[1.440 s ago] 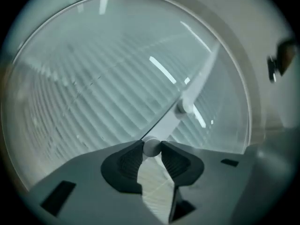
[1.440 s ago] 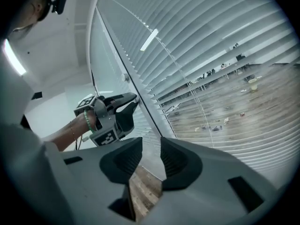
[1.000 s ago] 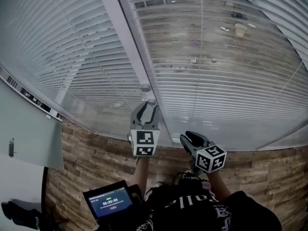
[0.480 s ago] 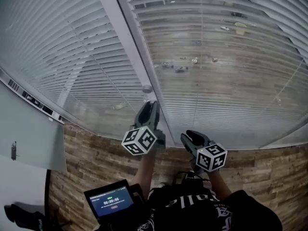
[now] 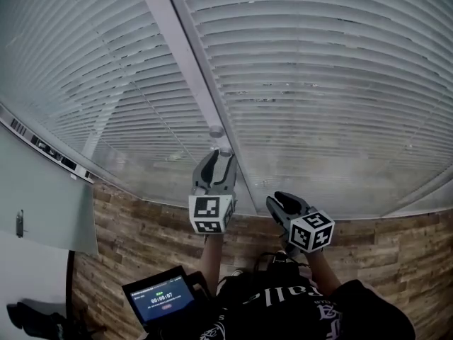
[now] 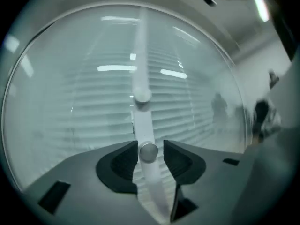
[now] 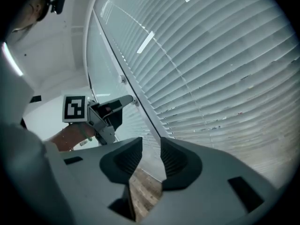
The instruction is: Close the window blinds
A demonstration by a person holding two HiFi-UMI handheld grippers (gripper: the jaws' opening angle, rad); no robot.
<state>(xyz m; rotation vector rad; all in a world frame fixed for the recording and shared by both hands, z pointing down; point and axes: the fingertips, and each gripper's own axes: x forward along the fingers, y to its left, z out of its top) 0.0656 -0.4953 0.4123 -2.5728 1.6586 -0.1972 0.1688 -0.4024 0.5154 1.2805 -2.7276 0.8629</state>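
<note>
White slatted blinds point(image 5: 318, 83) cover both panes, and their slats are turned flat, so nothing shows through them. A thin white tilt wand point(image 6: 141, 78) hangs along the mullion point(image 5: 184, 62). Its round end knob point(image 6: 149, 152) sits between the jaws of my left gripper point(image 6: 150, 146), which points up at the wand point(image 5: 218, 154). These jaws have just been opening: the wand is still between them, with a gap at the right pad. My right gripper point(image 5: 277, 200) hangs lower right, short of the blinds point(image 7: 220, 69). Its jaws point(image 7: 151, 146) stand slightly apart with nothing between them.
A wooden floor point(image 5: 141, 239) runs below the window. A small screen device point(image 5: 161, 299) sits at the person's waist. A white panel point(image 5: 42, 211) stands at the left. The right gripper view also shows my left gripper point(image 7: 123, 101) and the hand holding it point(image 7: 70, 136).
The slats have turned shut, and the ground seen through the right pane is gone. My left gripper rolled on the wand and rolled back. The right gripper stayed still.
</note>
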